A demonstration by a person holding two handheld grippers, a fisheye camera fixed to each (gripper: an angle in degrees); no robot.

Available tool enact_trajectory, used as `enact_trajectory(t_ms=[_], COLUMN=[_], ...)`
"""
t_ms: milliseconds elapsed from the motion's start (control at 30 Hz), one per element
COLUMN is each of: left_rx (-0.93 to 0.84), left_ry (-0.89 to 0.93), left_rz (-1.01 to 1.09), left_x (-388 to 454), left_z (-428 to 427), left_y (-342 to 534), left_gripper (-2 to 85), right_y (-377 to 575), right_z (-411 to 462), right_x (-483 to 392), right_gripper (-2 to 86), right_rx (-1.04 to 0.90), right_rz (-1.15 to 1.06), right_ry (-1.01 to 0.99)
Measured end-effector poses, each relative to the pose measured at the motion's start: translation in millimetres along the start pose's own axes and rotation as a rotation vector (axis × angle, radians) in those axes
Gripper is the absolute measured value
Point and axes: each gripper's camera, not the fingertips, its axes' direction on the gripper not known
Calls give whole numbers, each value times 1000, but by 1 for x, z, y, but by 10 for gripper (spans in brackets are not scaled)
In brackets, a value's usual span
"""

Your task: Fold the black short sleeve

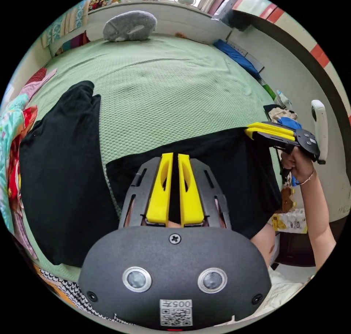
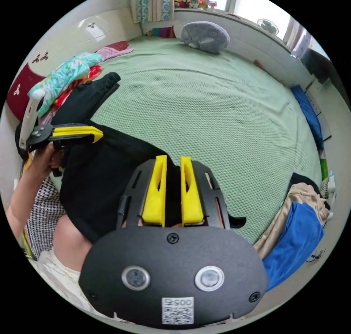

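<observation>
The black short sleeve shirt point(image 1: 226, 165) hangs stretched between both grippers over the near edge of the green bed point(image 1: 164, 89). My left gripper point(image 1: 174, 156) is shut on its upper hem, with black cloth showing between the yellow jaws. My right gripper point(image 1: 249, 130), held in a hand, pinches the same hem further right. In the right gripper view, my right gripper point(image 2: 173, 159) is shut on the shirt point(image 2: 102, 173), and the left gripper point(image 2: 99, 132) grips it at the left. The shirt's lower part drapes toward the person's body.
Another black garment point(image 1: 62, 173) lies flat on the bed to the left. Colourful clothes point(image 2: 69, 74) are heaped beside it. A grey cushion point(image 1: 129, 26) rests at the far end. Blue and beige clothes point(image 2: 299, 228) are piled at the right bedside.
</observation>
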Motion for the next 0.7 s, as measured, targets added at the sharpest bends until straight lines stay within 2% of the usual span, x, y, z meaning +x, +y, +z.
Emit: enact_trajectory(t_ms=[267,533,600,700], left_rx=[-26,-78,18,-9], left_ry=[-21,-99,-136,-149], left_rz=[65,-6,27,15], left_x=[26,60,71,84], left_z=[-10,32,39,46], left_y=[85,176,192,195], left_gripper=[62,57,54,53], right_y=[106,232,251,267], right_z=[-37,-36,-30,-29], right_x=[-14,-28,-32,-40], right_gripper=[84,75,74,71], right_rx=[20,-49,-36,12], right_rz=[-41,137,149,161], right_ry=[93,101,132,181])
